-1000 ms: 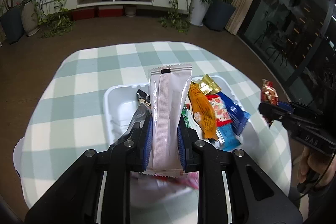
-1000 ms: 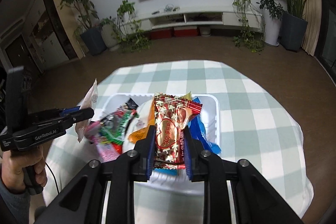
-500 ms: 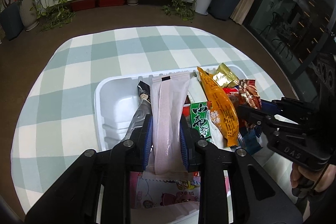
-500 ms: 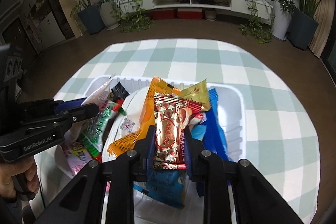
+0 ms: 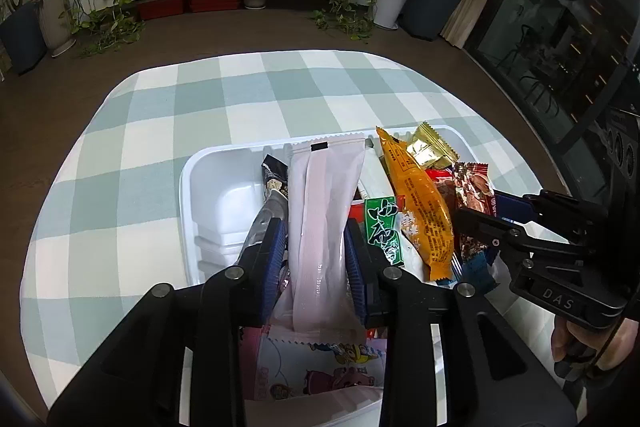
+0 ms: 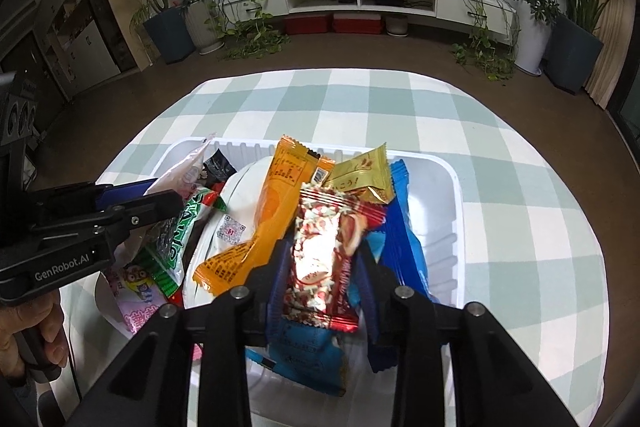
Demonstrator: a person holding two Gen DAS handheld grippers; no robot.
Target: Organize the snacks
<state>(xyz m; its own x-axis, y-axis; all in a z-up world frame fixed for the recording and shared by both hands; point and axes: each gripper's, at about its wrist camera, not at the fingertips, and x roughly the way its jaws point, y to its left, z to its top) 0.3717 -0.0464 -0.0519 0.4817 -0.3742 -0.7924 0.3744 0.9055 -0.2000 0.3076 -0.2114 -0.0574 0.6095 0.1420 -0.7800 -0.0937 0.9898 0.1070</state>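
- The left hand-held gripper (image 5: 316, 251) is clamped on a pale pink translucent sachet (image 5: 324, 211), held over the white plastic tray (image 5: 208, 187) on the checked desk (image 5: 160, 115).
- The right hand-held gripper (image 6: 324, 267) grips a red-and-silver wafer bar (image 6: 324, 247) above the tray's right half.
- Best lower each packet flat into a bare patch before letting go; the pile of orange packet (image 6: 276, 211) and blue wrapper (image 6: 400, 227) could slide.
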